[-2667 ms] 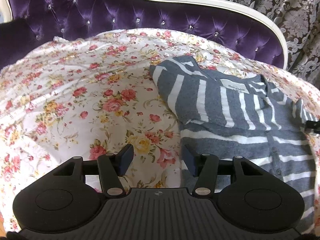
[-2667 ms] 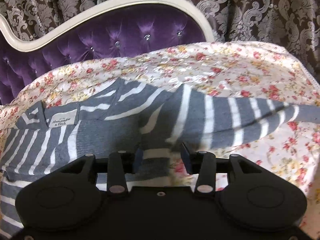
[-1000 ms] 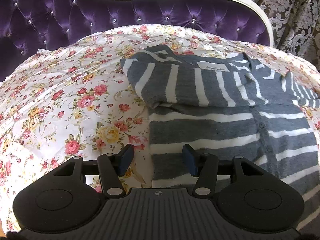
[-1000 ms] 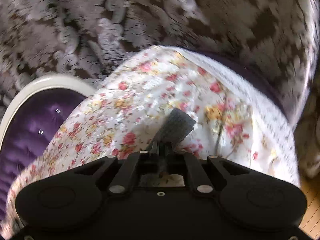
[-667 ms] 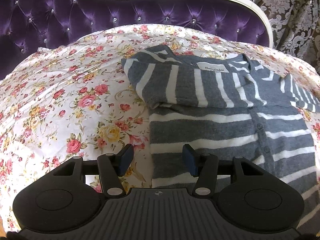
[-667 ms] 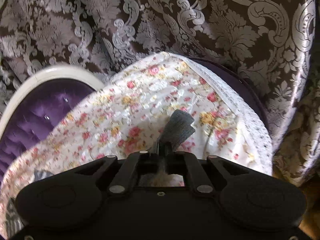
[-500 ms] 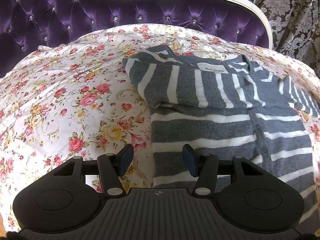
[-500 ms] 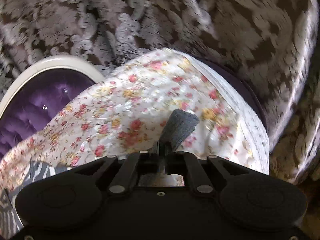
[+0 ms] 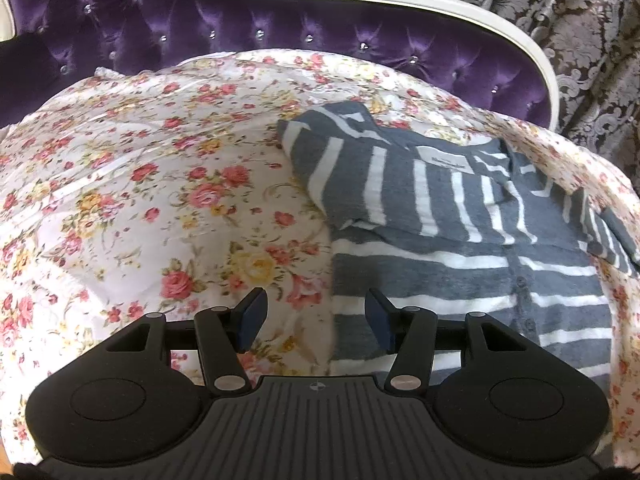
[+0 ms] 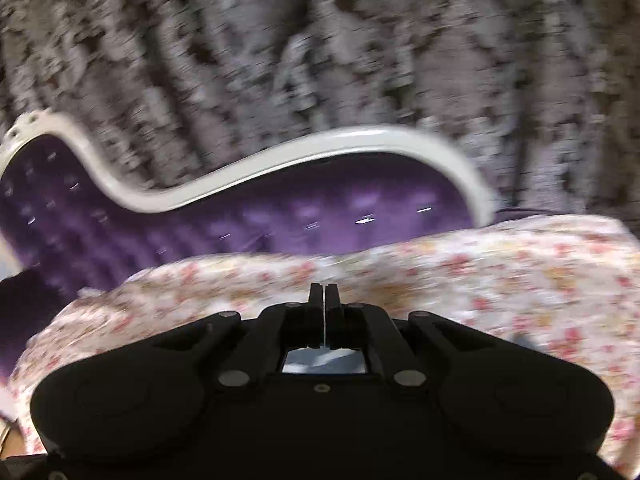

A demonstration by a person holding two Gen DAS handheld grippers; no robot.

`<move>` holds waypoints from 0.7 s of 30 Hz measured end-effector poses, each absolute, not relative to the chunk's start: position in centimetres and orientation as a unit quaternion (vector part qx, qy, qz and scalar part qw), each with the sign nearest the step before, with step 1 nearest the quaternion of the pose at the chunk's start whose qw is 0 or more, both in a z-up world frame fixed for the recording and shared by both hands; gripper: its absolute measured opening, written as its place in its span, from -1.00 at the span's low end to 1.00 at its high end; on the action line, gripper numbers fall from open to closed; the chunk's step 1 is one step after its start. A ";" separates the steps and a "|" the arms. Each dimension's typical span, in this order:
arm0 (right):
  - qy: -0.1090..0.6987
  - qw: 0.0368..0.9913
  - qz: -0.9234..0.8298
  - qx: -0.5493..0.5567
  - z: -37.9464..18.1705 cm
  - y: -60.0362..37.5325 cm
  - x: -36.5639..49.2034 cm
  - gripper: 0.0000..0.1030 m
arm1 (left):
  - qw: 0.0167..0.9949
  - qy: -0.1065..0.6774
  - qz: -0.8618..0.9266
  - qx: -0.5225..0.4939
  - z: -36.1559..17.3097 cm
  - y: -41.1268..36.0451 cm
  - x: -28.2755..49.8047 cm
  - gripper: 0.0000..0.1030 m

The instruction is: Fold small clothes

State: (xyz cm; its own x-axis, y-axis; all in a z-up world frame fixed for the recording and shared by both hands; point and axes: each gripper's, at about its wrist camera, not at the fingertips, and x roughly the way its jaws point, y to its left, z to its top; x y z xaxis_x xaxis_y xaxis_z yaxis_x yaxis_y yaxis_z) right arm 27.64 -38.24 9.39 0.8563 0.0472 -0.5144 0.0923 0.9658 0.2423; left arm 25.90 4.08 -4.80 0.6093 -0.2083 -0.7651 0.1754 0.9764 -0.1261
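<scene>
Floral sheet (image 9: 160,184) covers purple tufted sofa (image 9: 280,36); patterned curtain (image 9: 580,20) behind.

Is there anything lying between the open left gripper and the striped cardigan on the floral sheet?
Nothing visible does. The left gripper hangs open over the cardigan's left edge, with only the floral sheet beneath.

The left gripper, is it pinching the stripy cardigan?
No, the left gripper is open and empty, with only the edge of the striped cardigan lying on the floral sheet below it.

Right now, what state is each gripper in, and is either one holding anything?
Left gripper: open, holding nothing, hovering over the striped cardigan.
Right gripper: shut, nothing visible between its jaws.
</scene>
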 end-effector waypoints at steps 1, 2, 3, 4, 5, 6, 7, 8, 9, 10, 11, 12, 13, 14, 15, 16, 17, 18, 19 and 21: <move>0.272 0.955 -0.011 0.118 9.1 -37.7 28.1 -0.86 | 0.897 0.429 -0.106 -0.020 -4.8 4.2 25.9 0.02; 0.277 0.955 -0.018 0.102 8.7 -37.3 28.5 -0.82 | 0.897 0.429 -0.107 -0.021 -4.7 4.3 25.9 0.02; 0.282 0.955 -0.028 0.089 8.1 -37.4 28.7 -0.72 | 0.896 0.429 -0.108 -0.023 -4.7 4.4 25.9 0.02; 0.289 0.953 -0.042 0.081 7.4 -37.8 28.9 -0.56 | 0.896 0.430 -0.109 -0.024 -4.7 4.4 25.9 0.01; 0.298 0.950 -0.057 0.074 6.7 -38.5 29.0 -0.46 | 0.895 0.430 -0.111 -0.026 -4.6 4.4 25.9 0.02; 0.305 0.947 -0.077 0.073 5.9 -39.5 29.0 -0.23 | 0.895 0.431 -0.113 -0.028 -4.6 4.4 25.9 0.02; 0.310 0.943 -0.095 0.076 5.1 -40.5 28.9 -0.13 | 0.894 0.431 -0.115 -0.030 -4.6 4.3 25.9 0.02; 0.316 0.938 -0.115 0.082 4.3 -41.6 28.9 -0.13 | 0.894 0.431 -0.118 -0.032 -4.6 4.2 25.8 0.02; 0.324 0.933 -0.134 0.086 3.4 -42.6 28.7 -0.13 | 0.893 0.433 -0.121 -0.035 -4.7 4.0 25.8 0.02; 0.329 0.929 -0.145 0.087 2.6 -43.5 28.3 -0.11 | 0.891 0.435 -0.122 -0.039 -4.7 3.9 25.9 0.02; 0.331 0.927 -0.154 0.090 2.0 -44.2 28.1 -0.07 | 0.889 0.438 -0.122 -0.045 -4.9 3.9 25.9 0.02; 0.332 0.925 -0.160 0.096 1.3 -45.1 27.7 0.01 | 0.888 0.441 -0.122 -0.051 -4.9 3.8 26.0 0.02; 0.333 0.923 -0.164 0.102 0.8 -45.6 27.5 0.07 | 0.887 0.442 -0.123 -0.055 -5.0 3.9 26.0 0.02; 0.333 0.922 -0.166 0.108 0.5 -46.0 27.3 0.10 | 0.888 0.441 -0.119 -0.057 -4.9 3.9 26.1 0.02; 0.333 0.921 -0.166 0.115 0.1 -46.4 26.8 0.20 | 0.890 0.438 -0.113 -0.057 -4.9 3.9 26.0 0.02; 0.332 0.921 -0.167 0.120 -0.1 -46.5 26.6 0.30 | 0.894 0.434 -0.102 -0.054 -4.8 4.0 26.0 0.02; 0.330 0.921 -0.167 0.123 -0.4 -46.4 26.3 0.35 | 0.897 0.429 -0.091 -0.050 -4.6 4.0 26.0 0.02; 0.329 0.921 -0.169 0.123 -0.6 -46.1 26.0 0.43 | 0.901 0.425 -0.080 -0.044 -4.5 4.0 25.9 0.02; 0.329 0.921 -0.171 0.121 -0.7 -46.0 26.1 0.43 | 0.904 0.420 -0.071 -0.036 -4.3 4.0 26.0 0.02; 0.327 0.922 -0.174 0.116 -0.9 -45.3 26.2 0.44 | 0.911 0.408 -0.055 -0.018 -3.9 3.8 25.9 0.03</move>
